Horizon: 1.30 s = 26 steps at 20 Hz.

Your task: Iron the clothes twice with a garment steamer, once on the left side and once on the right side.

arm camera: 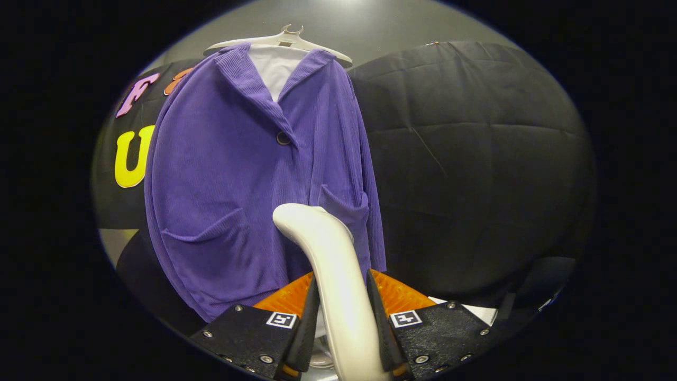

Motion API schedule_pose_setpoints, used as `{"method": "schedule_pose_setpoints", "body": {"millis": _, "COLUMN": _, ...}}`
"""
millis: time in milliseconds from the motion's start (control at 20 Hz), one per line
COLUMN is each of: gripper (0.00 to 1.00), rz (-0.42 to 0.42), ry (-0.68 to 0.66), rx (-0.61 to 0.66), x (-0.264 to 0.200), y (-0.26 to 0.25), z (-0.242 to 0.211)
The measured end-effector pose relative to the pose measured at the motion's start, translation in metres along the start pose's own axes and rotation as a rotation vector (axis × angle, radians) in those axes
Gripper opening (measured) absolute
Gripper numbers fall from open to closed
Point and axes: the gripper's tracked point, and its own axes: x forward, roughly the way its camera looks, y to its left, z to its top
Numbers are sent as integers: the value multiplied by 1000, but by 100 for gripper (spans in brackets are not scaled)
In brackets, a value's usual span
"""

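Gripper view: The gripper (342, 312) was closed on the handle of the garment steamer (333, 264), with one finger pressed against each side of the white handle. The handle rose from between the fingers and curved forward and to the left, ending in a rounded head just ahead of the fingers. The head lay in front of the lower part of the purple jacket (254, 174), near the inner edge of one of its two patch pockets; whether the head touched the fabric could not be told.

The purple jacket hung on a white hanger (285, 39) beyond the fingers. It was of ribbed fabric, with a notched collar and one dark button (283, 138) at the base of the collar. A white garment (275, 66) showed inside the open neck. The two pockets sat low on the front, one on each side of the steamer head. The hem hung down to just behind the fingers.

The black cloth wall (476, 159) of the booth stood behind the jacket and beside it.
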Motion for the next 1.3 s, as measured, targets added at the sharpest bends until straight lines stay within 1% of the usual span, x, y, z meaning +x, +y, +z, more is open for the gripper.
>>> {"method": "schedule_pose_setpoints", "body": {"millis": 250, "gripper": 50, "rz": -17, "ry": 83, "rx": -13, "x": 6, "y": -5, "z": -46}}
{"method": "schedule_pose_setpoints", "body": {"millis": 550, "gripper": 50, "rz": -52, "ry": 141, "rx": -1, "x": 10, "y": -14, "z": -78}}
{"method": "schedule_pose_setpoints", "body": {"millis": 700, "gripper": 50, "rz": -55, "ry": 187, "rx": -15, "x": 10, "y": -15, "z": -104}}
{"method": "schedule_pose_setpoints", "body": {"millis": 850, "gripper": 50, "rz": -64, "ry": 211, "rx": -18, "x": 6, "y": -17, "z": -121}}
{"method": "schedule_pose_setpoints", "body": {"millis": 1050, "gripper": 50, "rz": -75, "ry": 218, "rx": -25, "x": -4, "y": -24, "z": -128}}
{"method": "schedule_pose_setpoints", "body": {"millis": 1150, "gripper": 50, "rz": -59, "ry": 202, "rx": -24, "x": -17, "y": -25, "z": -122}}
{"method": "schedule_pose_setpoints", "body": {"millis": 1300, "gripper": 50, "rz": -16, "ry": 158, "rx": -27, "x": -45, "y": -26, "z": -101}}
